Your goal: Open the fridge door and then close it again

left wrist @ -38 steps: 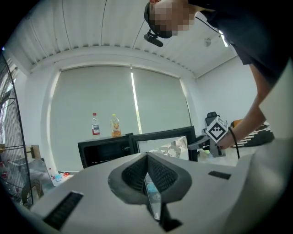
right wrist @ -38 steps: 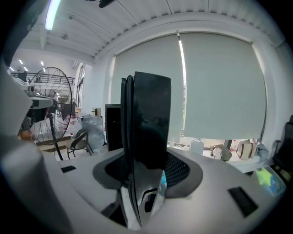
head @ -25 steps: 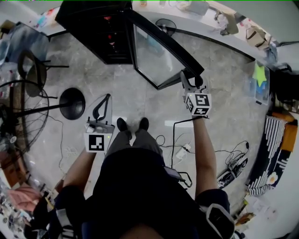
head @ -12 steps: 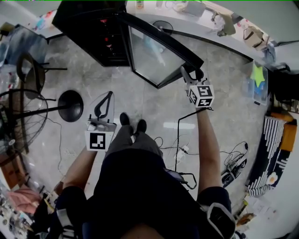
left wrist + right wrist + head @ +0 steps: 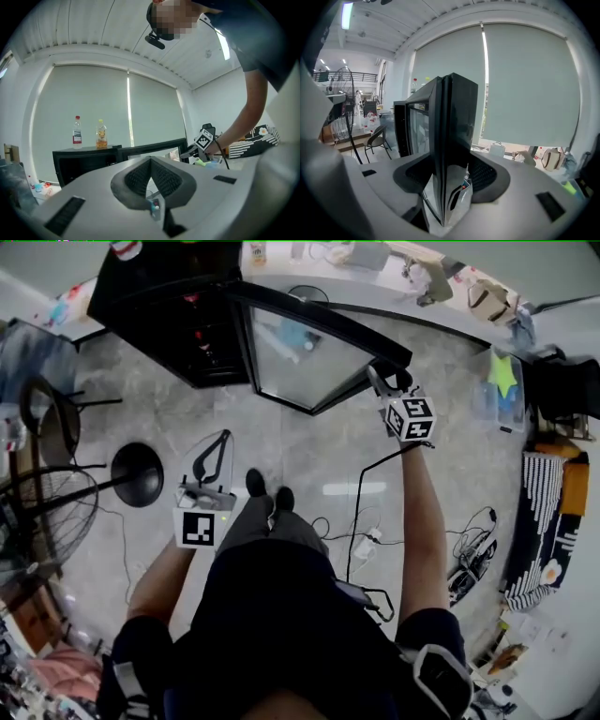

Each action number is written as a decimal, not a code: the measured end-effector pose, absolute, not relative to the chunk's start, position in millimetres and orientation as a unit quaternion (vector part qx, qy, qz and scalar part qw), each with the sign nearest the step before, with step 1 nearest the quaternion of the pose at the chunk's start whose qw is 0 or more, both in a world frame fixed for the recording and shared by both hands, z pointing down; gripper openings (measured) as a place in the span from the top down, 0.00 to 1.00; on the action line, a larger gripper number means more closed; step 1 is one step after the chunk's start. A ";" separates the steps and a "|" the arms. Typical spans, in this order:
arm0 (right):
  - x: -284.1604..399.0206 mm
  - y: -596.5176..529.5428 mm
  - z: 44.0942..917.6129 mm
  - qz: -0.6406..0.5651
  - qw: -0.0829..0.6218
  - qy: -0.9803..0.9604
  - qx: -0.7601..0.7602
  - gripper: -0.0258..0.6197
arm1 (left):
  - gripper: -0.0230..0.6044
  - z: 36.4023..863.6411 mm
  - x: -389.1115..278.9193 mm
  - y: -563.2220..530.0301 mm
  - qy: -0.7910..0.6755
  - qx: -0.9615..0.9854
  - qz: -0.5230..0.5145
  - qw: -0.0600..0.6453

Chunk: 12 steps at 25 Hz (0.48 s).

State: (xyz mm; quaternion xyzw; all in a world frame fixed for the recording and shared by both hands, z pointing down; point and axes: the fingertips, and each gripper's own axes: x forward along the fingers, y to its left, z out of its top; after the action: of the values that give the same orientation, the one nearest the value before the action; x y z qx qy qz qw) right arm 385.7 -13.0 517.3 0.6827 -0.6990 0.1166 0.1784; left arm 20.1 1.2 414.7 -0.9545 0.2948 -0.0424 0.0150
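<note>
The left gripper (image 5: 219,439) is held level on the bent left arm (image 5: 157,579), with its jaws fully together and empty. The right arm (image 5: 421,521) is extended forward. The right gripper (image 5: 385,379) is tilted slightly down, with its jaws clamped on the door (image 5: 449,131) edge.

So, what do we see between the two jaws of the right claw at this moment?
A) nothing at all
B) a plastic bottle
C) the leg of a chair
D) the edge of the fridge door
D: in the right gripper view, the dark edge of the fridge door stands upright between the two jaws of the right claw.
</note>
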 end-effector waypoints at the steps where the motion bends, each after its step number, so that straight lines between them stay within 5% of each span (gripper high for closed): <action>1: 389.0 -15.6 517.2 0.118 0.182 -0.696 0.685 0.58 | 0.93 414.0 20.2 -2.2 0.292 -0.956 -0.040 0.014; 12: 428.0 -40.4 514.4 0.125 0.151 -0.672 0.714 0.61 | 0.93 410.9 31.6 -26.1 0.280 -0.959 -0.045 0.019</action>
State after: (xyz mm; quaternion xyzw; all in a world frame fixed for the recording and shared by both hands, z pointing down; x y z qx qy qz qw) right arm 428.0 -40.4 514.4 0.7144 -0.6716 0.1253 0.1512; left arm 31.6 -26.1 410.9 -0.9589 0.2796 -0.0450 0.0193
